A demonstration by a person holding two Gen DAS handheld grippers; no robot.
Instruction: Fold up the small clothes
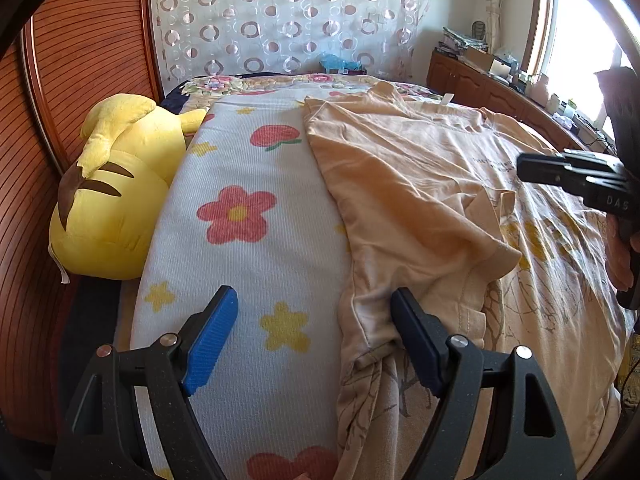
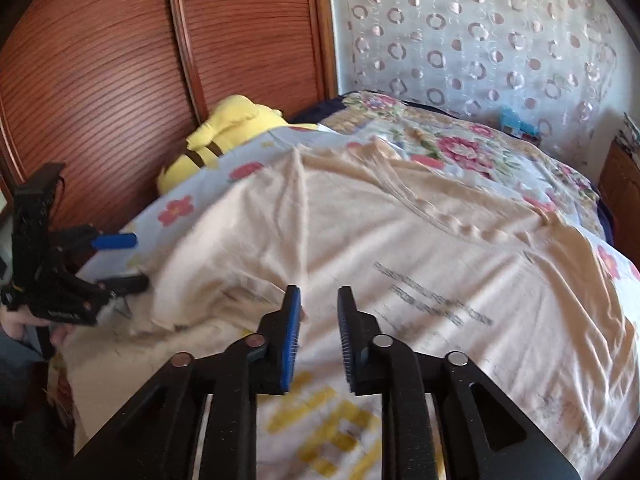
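Left gripper (image 1: 312,336) gapes wide, empty, straddling the peach T-shirt (image 1: 420,184) edge. Right gripper (image 2: 319,340) hovers, part-open, grasping nothing. Fabric looks light and limp (best pinched at a hem or sleeve).

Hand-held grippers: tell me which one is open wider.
The left hand-held gripper: its blue pads stand far apart over the shirt edge. The right hand-held gripper shows a narrow gap.

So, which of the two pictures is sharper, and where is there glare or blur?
Left wrist view: sharp; the window at the upper right is blown out white, and the beige T-shirt shows crisp wrinkles. Right wrist view: motion blur smears the T-shirt's grey printed text and the yellow plush toy. Both views: strong fisheye bending and dark corners.
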